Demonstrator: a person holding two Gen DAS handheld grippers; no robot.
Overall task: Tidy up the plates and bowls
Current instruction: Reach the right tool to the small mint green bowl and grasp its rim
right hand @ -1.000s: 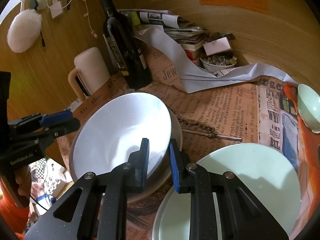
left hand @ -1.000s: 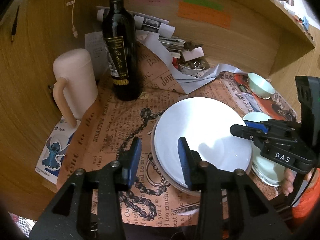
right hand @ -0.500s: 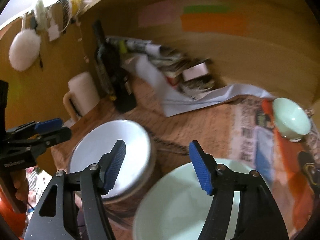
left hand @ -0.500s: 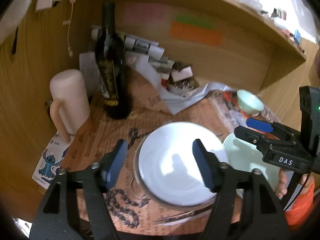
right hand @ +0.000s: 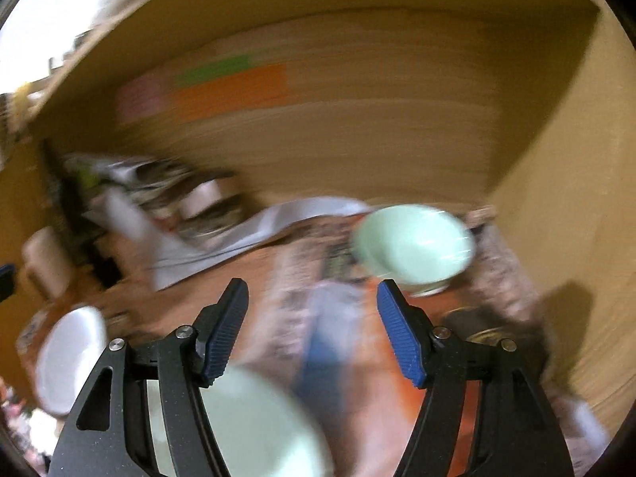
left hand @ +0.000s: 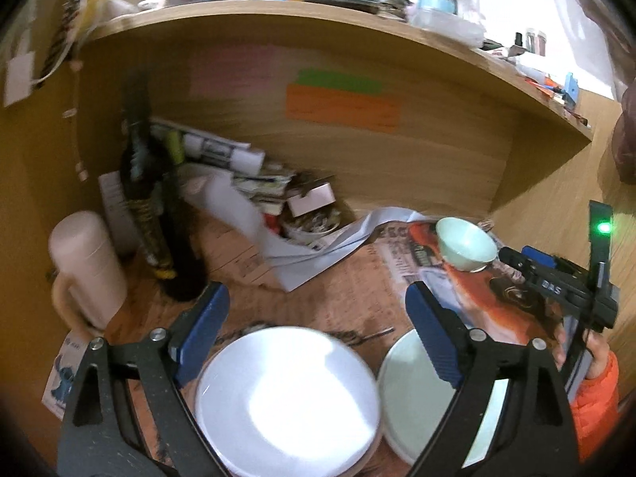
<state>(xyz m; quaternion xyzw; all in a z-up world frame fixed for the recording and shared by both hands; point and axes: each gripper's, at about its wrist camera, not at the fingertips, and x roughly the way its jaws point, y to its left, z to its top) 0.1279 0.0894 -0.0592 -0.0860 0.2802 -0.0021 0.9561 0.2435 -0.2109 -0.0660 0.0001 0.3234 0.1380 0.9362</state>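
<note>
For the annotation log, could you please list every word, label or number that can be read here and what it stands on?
"DAS": white letters on the right gripper body.
Dark bottle label: too blurred.
Printed paper covering on the desk: headlines blurred, unreadable.
Orange note and green note: no legible writing.

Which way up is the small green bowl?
Upright: the small green bowl rests on its foot on the newspaper, rim facing up.

Wooden desk alcove: back panel (left hand: 437, 167) beyond the fingertips bearing pink, green and orange notes (left hand: 342, 107). Cluttered shelf (left hand: 357, 28) overhead; newspaper-covered desktop (left hand: 342, 278) beneath the fingers.
</note>
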